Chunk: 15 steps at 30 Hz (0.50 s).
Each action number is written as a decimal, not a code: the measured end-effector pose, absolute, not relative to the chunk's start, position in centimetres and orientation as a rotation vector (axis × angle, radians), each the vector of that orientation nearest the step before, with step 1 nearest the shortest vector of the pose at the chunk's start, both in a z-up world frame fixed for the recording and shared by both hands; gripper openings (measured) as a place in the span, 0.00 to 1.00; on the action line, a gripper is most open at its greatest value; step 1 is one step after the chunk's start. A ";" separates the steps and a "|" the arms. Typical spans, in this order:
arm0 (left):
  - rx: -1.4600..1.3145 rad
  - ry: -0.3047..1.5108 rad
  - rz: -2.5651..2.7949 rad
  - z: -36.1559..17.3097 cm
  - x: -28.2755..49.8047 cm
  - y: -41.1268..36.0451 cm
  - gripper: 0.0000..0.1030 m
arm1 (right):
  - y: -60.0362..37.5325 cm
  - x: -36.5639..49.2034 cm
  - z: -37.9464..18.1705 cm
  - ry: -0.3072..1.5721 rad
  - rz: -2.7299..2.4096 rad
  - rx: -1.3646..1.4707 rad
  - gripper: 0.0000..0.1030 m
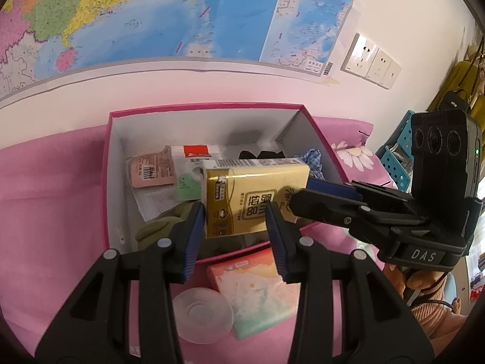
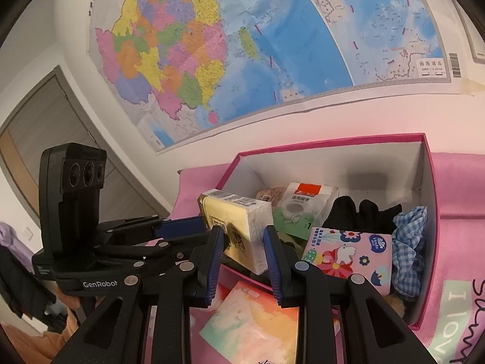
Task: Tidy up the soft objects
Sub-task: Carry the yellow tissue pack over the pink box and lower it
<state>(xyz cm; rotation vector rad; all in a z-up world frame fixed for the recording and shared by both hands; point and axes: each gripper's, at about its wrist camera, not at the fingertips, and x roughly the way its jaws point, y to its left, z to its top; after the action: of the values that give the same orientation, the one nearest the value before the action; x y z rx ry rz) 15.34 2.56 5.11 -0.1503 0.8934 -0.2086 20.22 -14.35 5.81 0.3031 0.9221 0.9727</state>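
Readable markings, located relative to the pink storage box (image 2: 426, 163):

- "GenRobot" is showing in white on the black base of the left gripper (image 2: 100, 283), left of the box.
- "DAS" is showing in white on a strap of the right gripper (image 1: 424, 256), right of the box.
- "原木纯品" is appearing in a framed label on the yellow tissue pack (image 1: 251, 200), over the box's near edge.
- "医用胶带" is reading on the white packet with an orange square (image 2: 303, 198), inside the box.
- "Vinda" is sitting in a blue oval on the floral tissue pack (image 2: 348, 251), inside the box.
- "南海诸岛" is heading an inset of the wall map (image 2: 430, 63), above the box.
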 end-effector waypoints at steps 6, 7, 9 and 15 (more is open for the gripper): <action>-0.150 0.898 -0.207 4.9 15.7 2.7 0.42 | -14.2 20.5 5.5 0.931 0.970 0.305 0.27; -0.151 0.899 -0.206 4.9 15.7 2.7 0.42 | -14.2 20.5 5.4 0.932 0.969 0.306 0.27; -0.152 0.900 -0.206 4.8 15.8 2.7 0.42 | -14.2 20.7 5.3 0.935 0.967 0.308 0.27; -0.155 0.909 -0.203 4.6 16.0 2.8 0.42 | -14.0 21.0 5.2 0.940 0.965 0.310 0.27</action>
<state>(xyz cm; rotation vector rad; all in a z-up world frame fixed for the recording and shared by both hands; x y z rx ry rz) 15.98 2.77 4.58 -0.1554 0.9089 -0.2034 21.04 -13.99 5.16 0.3097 0.9395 0.9647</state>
